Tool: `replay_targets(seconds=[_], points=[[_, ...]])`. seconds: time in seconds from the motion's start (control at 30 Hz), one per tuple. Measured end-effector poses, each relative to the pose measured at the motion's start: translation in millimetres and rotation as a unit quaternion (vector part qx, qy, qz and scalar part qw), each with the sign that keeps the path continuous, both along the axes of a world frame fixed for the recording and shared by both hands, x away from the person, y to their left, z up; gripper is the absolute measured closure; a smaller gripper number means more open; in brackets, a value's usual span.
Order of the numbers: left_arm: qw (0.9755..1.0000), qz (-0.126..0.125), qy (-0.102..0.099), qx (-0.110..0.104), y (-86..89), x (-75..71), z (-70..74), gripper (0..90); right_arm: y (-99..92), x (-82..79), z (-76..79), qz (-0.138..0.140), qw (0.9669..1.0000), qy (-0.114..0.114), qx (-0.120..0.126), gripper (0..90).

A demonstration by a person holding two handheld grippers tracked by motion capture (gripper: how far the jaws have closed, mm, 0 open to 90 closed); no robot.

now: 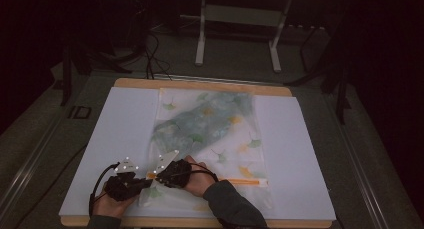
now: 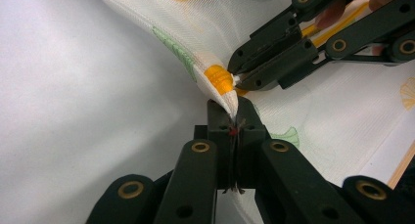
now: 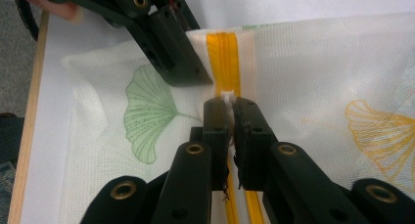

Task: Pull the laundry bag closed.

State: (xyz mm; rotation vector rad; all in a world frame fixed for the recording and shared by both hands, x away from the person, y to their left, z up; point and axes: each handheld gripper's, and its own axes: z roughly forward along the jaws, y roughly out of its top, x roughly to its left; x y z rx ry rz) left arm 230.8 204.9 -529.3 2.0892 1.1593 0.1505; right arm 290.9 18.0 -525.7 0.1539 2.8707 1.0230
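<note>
A white-topped counter (image 1: 115, 139) carries a sheer mesh bag (image 1: 210, 134) printed with green and orange leaves, lying down its middle toward the near edge. An orange zipper (image 3: 224, 53) runs across the bag's near end. At the bag's near left corner the two tools meet, just beside each other. The left tool (image 2: 235, 117) is clamped tight on the bag's corner fabric at the zipper's end. The right tool (image 3: 228, 102) pinches the small white zipper pull (image 3: 227, 95) between nearly closed jaws.

Wooden table (image 1: 200, 84); white sheet (image 1: 120, 134); mesh bag (image 1: 210, 134) atop.
</note>
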Motion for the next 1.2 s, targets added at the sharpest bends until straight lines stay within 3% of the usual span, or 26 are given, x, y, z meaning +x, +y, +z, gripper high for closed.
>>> replay_targets(seconds=[0.67,1.2], points=[[0.9999,0.004,-0.013,0.003,1.6,-1.3,1.7,88.4,-6.2,-3.6,2.4,-0.007,0.9992,-0.011,-0.037,84.9],[0.9998,0.005,-0.018,0.008,2.6,-1.6,1.9,88.4,-21.6,0.5,3.3,-0.011,0.9980,-0.009,-0.061,85.0]])
